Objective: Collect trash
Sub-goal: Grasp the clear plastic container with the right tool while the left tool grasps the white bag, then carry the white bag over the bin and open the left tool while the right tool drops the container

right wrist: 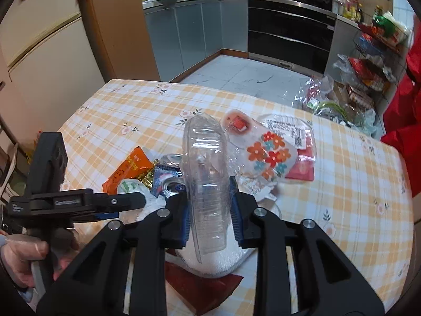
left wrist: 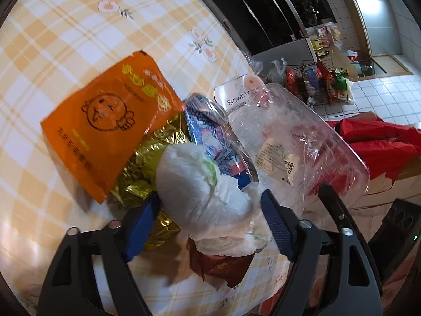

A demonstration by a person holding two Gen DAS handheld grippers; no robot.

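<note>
Right tool (right wrist: 208,210) clamped on clear plastic tray (right wrist: 206,173), tray held up on its edge above table (right wrist: 355,184). Left tool (left wrist: 210,210) apart, blue pads on both sides of crumpled white bag (left wrist: 200,184); cannot tell if pads press it. White bag lies in trash pile on table, beside orange packet (left wrist: 105,123), gold foil (left wrist: 147,158), blue can (left wrist: 213,137).

Checked tablecloth (right wrist: 342,184) covering the table; fridge (right wrist: 39,52) at left; oven (right wrist: 289,26) beyond; wire rack (right wrist: 376,52) and red cloth (right wrist: 405,121) at right.
</note>
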